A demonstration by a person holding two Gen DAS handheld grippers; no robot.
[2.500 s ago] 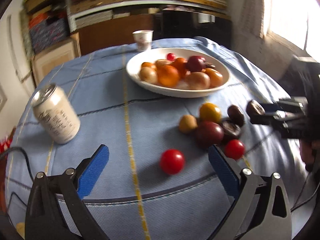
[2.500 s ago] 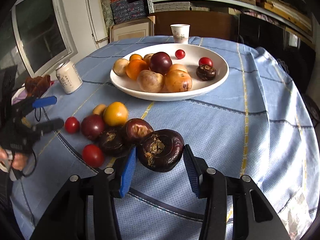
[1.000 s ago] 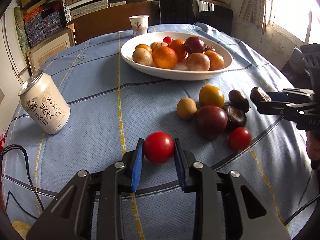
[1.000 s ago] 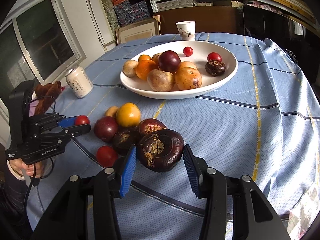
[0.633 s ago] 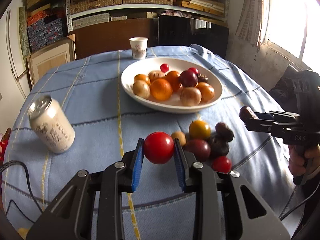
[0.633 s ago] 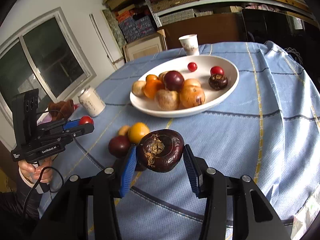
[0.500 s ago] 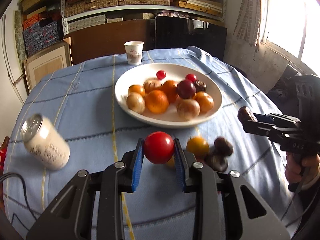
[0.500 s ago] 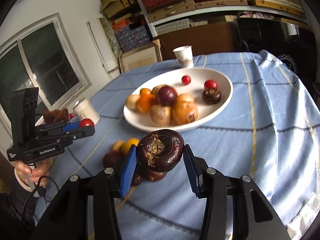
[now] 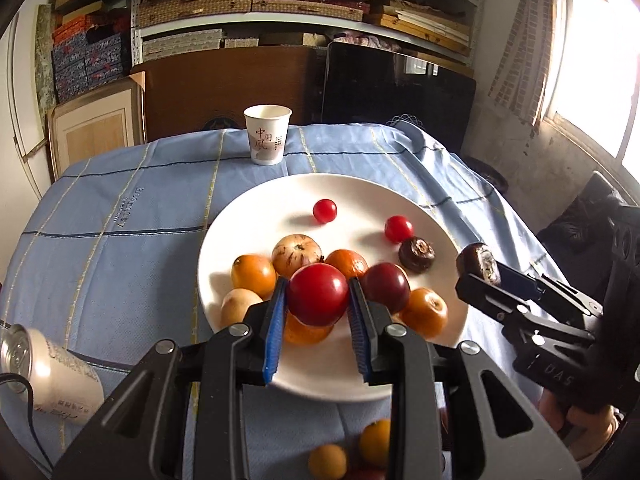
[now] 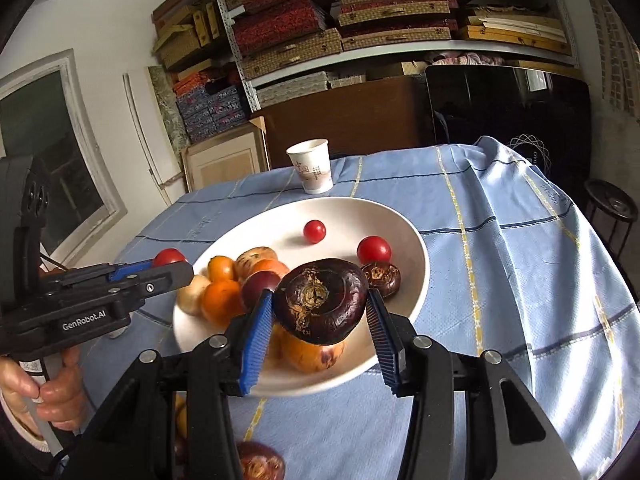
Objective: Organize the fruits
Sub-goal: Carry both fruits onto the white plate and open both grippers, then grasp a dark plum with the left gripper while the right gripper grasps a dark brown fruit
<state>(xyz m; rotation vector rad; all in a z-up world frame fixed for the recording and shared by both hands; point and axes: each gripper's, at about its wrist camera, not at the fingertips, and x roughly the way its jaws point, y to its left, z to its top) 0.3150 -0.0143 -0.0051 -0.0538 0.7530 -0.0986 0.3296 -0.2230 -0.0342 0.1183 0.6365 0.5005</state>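
Observation:
A white bowl [image 9: 248, 220] [image 10: 404, 236] on the blue cloth holds oranges, a plum, a dark chestnut-like fruit and two small red tomatoes. My left gripper [image 9: 318, 300] is shut on a red tomato [image 9: 318, 294], held above the near part of the bowl. My right gripper [image 10: 318, 314] is shut on a dark brown water chestnut [image 10: 322, 300], raised over the bowl's near right side. The right gripper with its fruit also shows at the right in the left wrist view [image 9: 478, 268]. The left gripper appears at the left in the right wrist view [image 10: 170, 264].
A paper cup [image 9: 267, 134] [image 10: 312, 170] stands beyond the bowl. A drink can [image 9: 48, 376] sits at the table's left. Several loose fruits [image 9: 348, 452] [image 10: 256, 462] lie on the cloth below the grippers. Shelves of boxes fill the back wall.
Both grippers have risen and moved forward from the loose fruit pile to above the bowl, each keeping its fruit. The loose fruits now lie beneath them.

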